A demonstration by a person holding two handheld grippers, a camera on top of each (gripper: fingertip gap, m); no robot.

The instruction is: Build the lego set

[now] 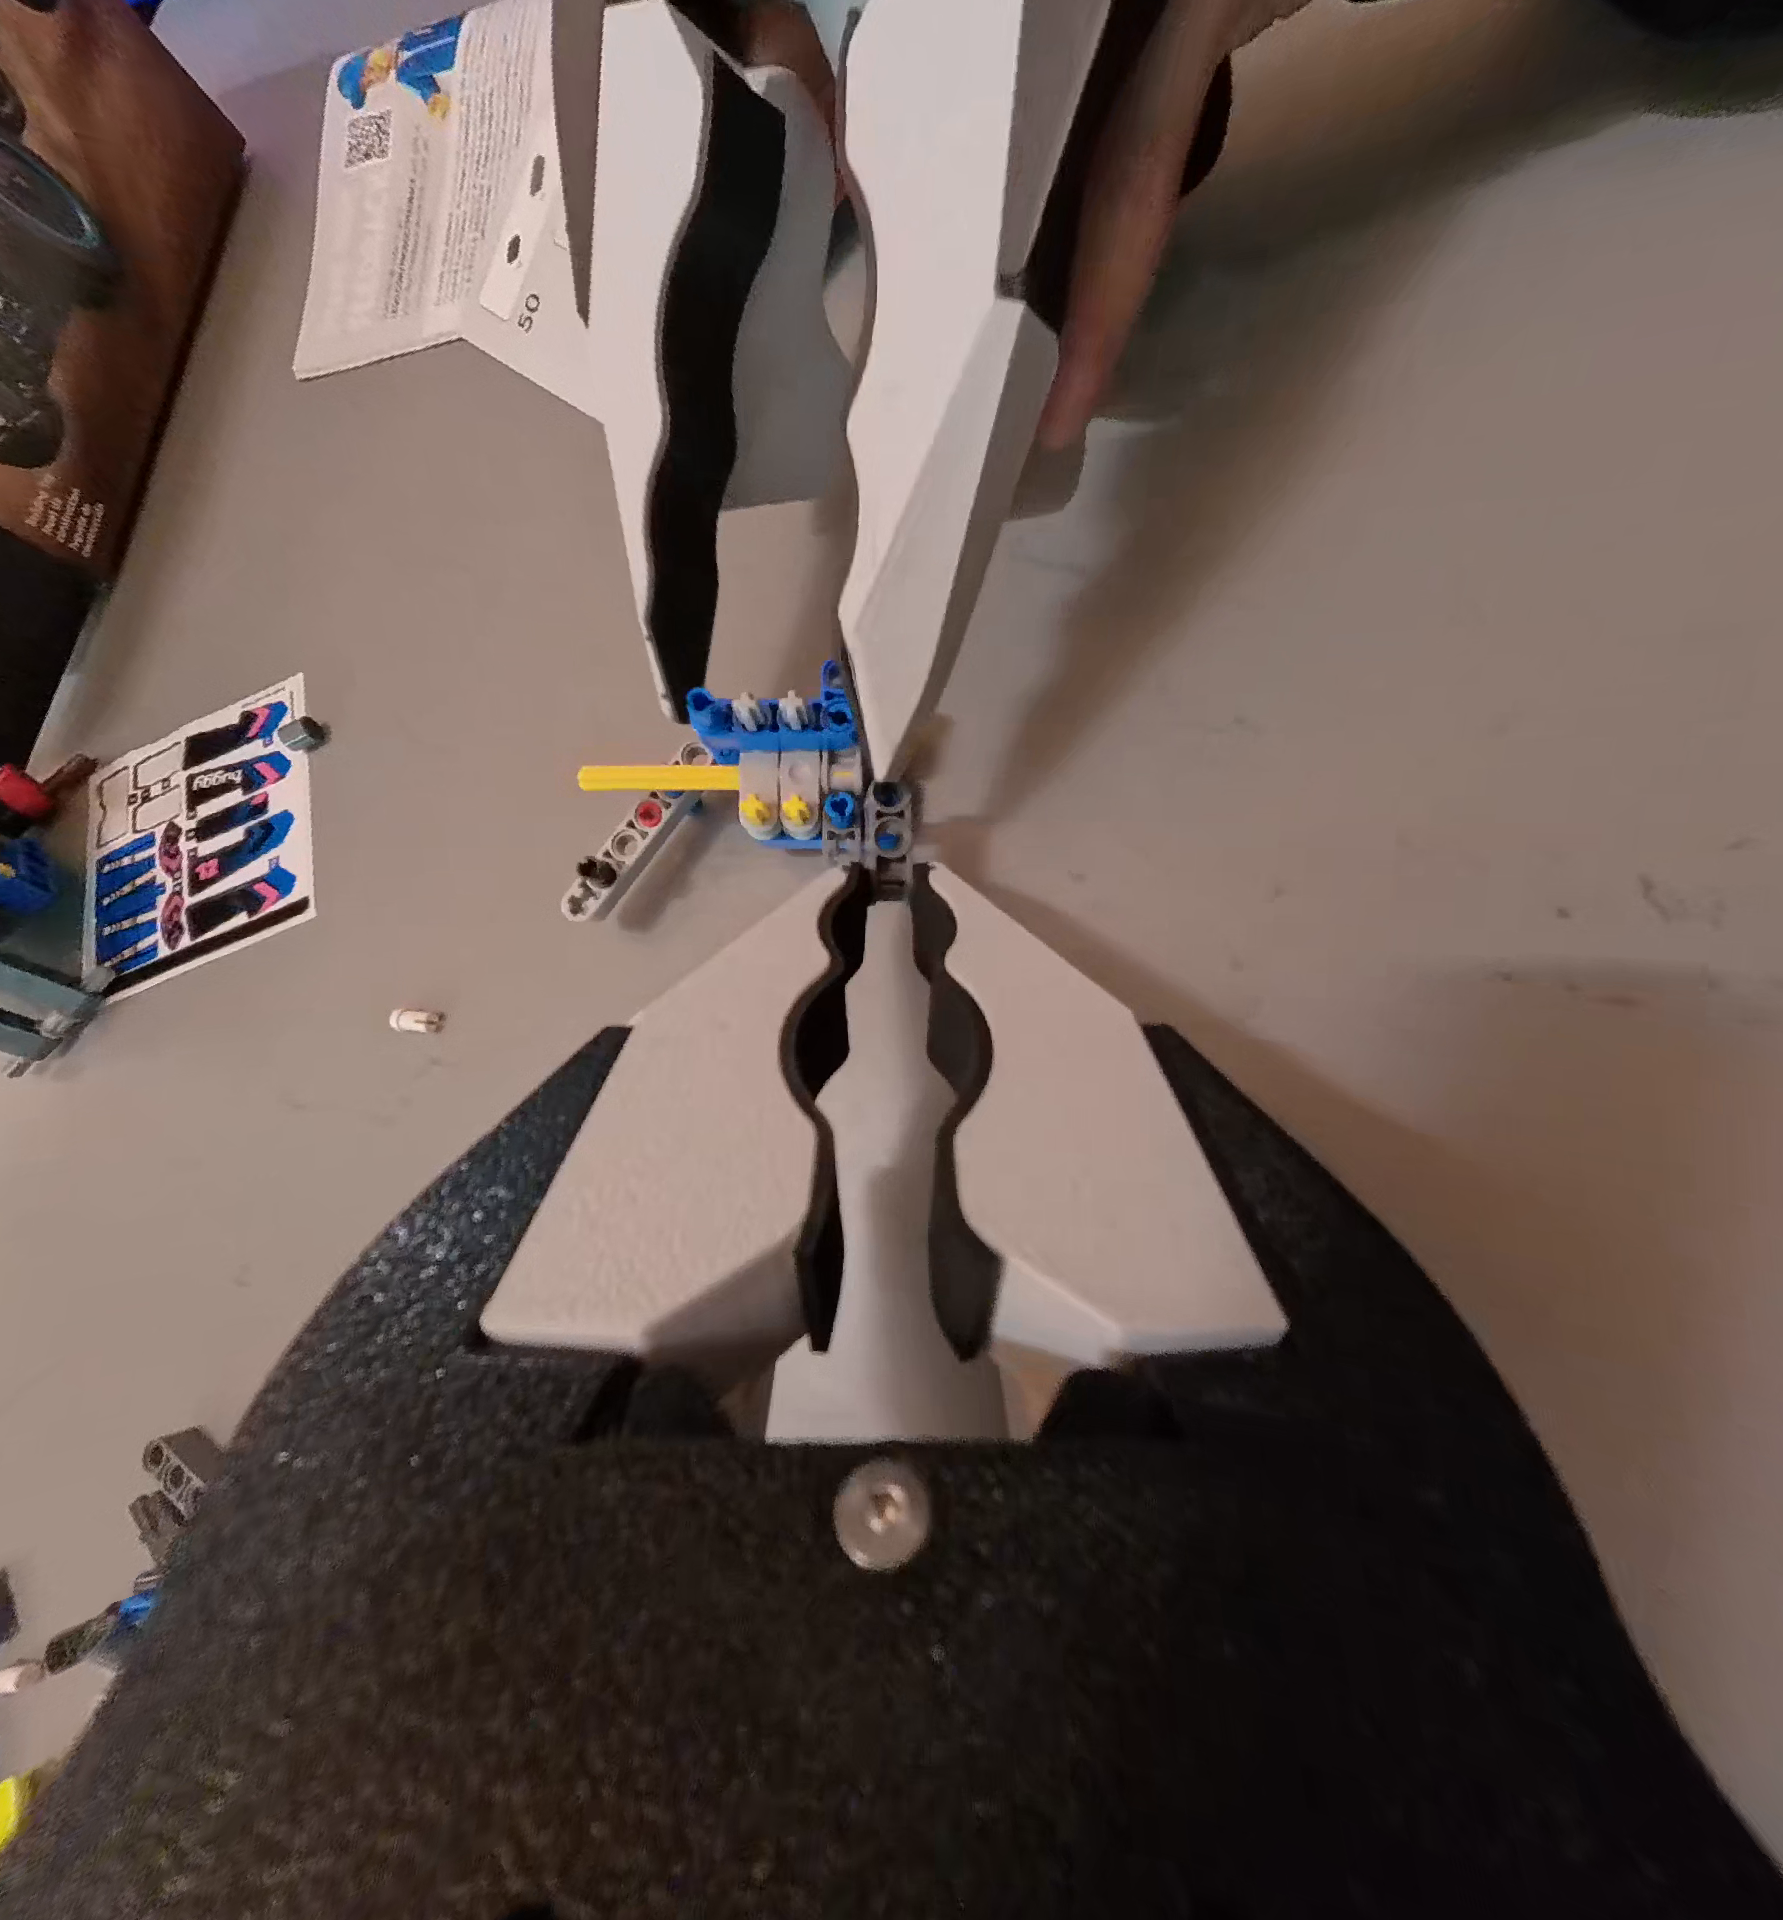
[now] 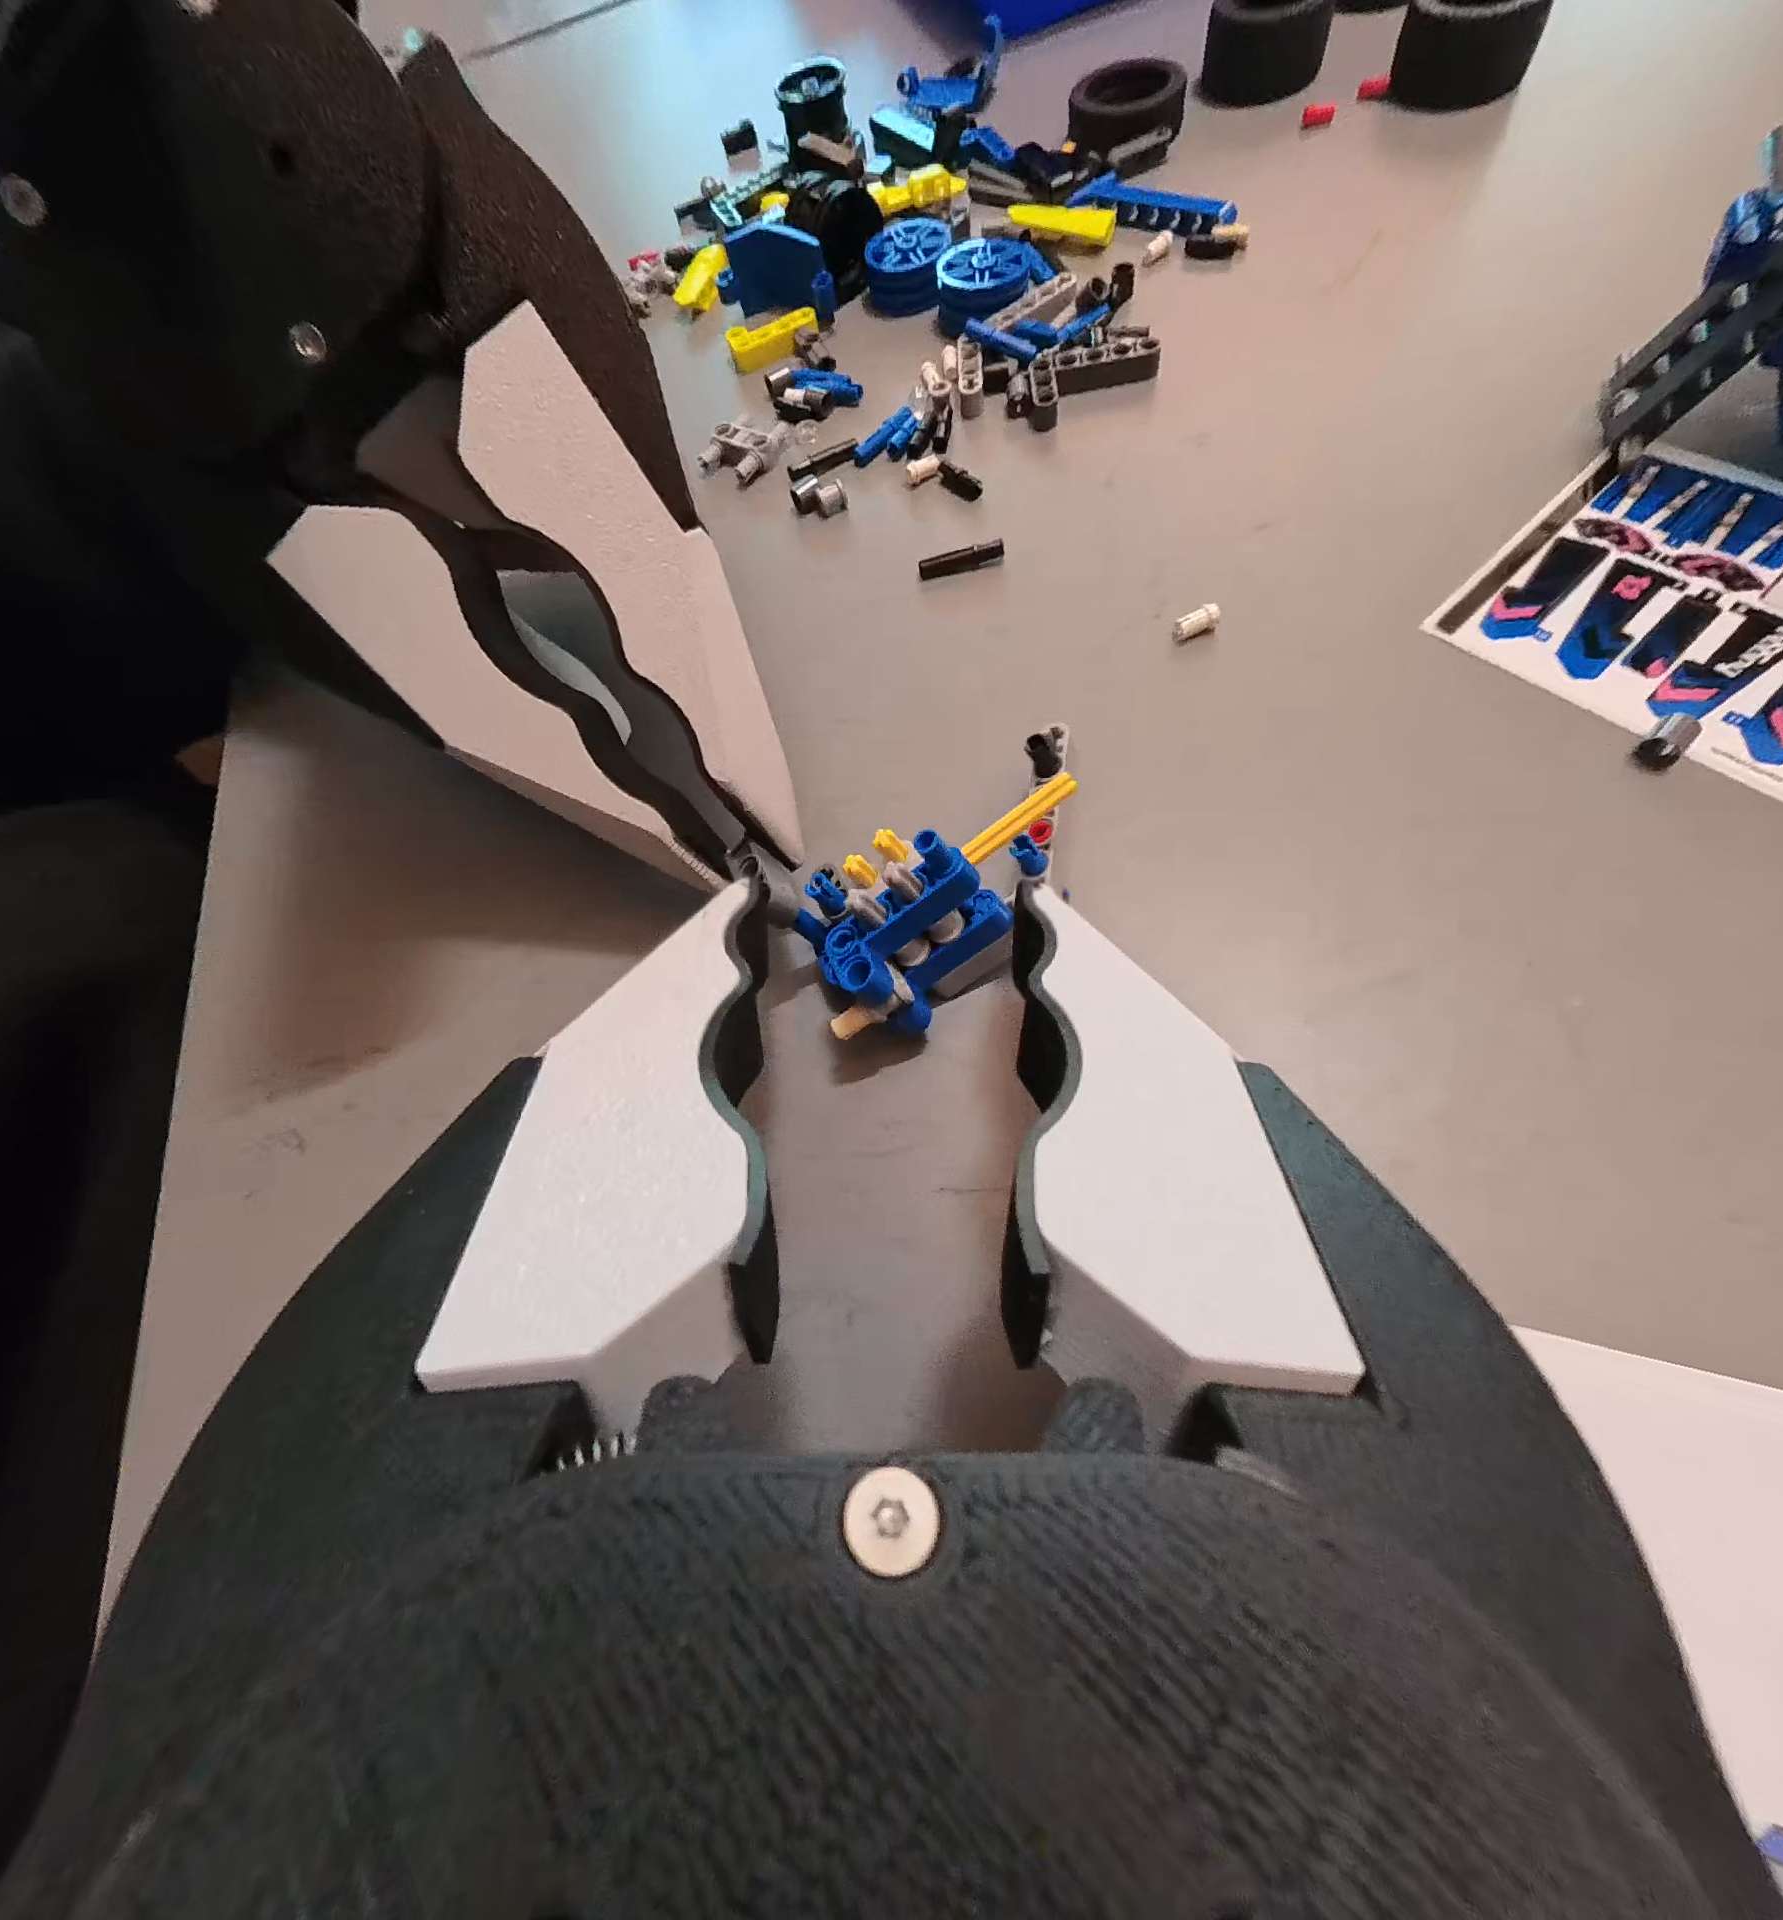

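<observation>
A small blue and grey lego assembly (image 1: 775,764) with yellow pins and a long yellow axle (image 1: 658,777) sits on the grey table. My left gripper (image 1: 885,883) is shut on a small grey connector piece (image 1: 882,831) at the assembly's right end. My right gripper (image 1: 783,738) comes in from the top, fingers open on either side of the assembly. In the right wrist view the assembly (image 2: 897,940) lies between my right gripper's (image 2: 892,904) open fingers with a gap on each side. The left gripper (image 2: 752,868) reaches in from the upper left.
A grey beam (image 1: 627,852) lies just behind the assembly. A sticker sheet (image 2: 1645,644), a small white pin (image 2: 1195,621), a pile of loose pieces (image 2: 949,291), tyres (image 2: 1126,104) and a partly built blue model (image 2: 1780,312) lie beyond. An instruction booklet (image 1: 419,187) and a box (image 1: 35,260) lie at far left. Both grippers' tips are close together, under 4 cm apart. Between my right fingertips and the partly built blue model (image 2: 1780,312) there is roughly 20 cm.
</observation>
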